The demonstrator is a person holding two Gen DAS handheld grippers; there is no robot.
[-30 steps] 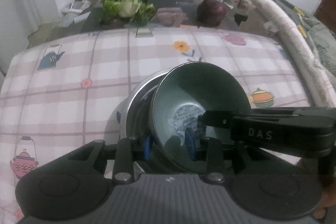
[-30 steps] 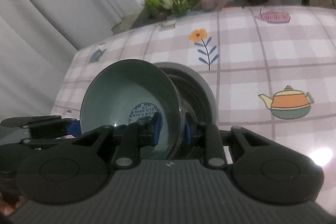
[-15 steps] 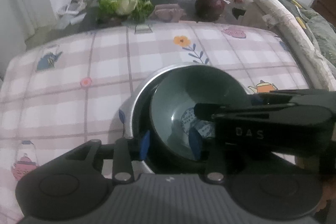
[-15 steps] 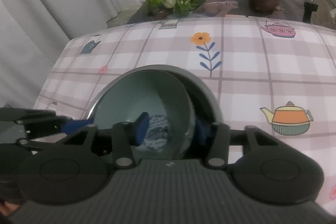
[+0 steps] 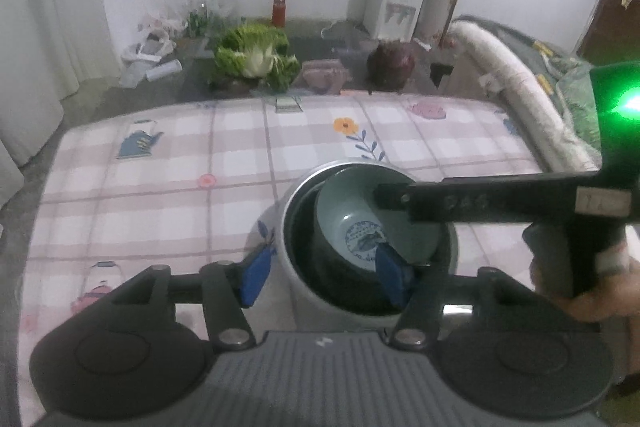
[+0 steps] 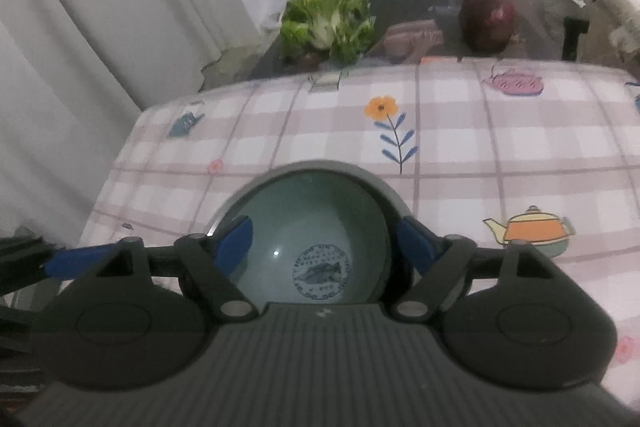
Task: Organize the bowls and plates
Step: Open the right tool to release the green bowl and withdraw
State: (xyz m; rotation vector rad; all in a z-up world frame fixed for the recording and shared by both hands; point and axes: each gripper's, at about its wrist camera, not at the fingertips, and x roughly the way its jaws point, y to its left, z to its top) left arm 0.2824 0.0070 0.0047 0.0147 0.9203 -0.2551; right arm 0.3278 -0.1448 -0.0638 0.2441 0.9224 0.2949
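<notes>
Green bowl nested in the grey bowl, both grippers spread around the stack.

Left wrist view: the left gripper [image 5: 320, 273] has its jaws spread, one blue pad outside the grey bowl [image 5: 294, 227], the other over the green bowl [image 5: 360, 219] sitting inside it on the checked tablecloth [image 5: 160, 187]. To finish cleanly, I judge both should lift straight away without catching a rim. The right gripper's far side is cut off.

Right wrist view: the right gripper [image 6: 320, 247] stands spread above the green bowl [image 6: 312, 219]; its body hides the stack's near rim, so whether the bowl sits level is hard to tell.
</notes>
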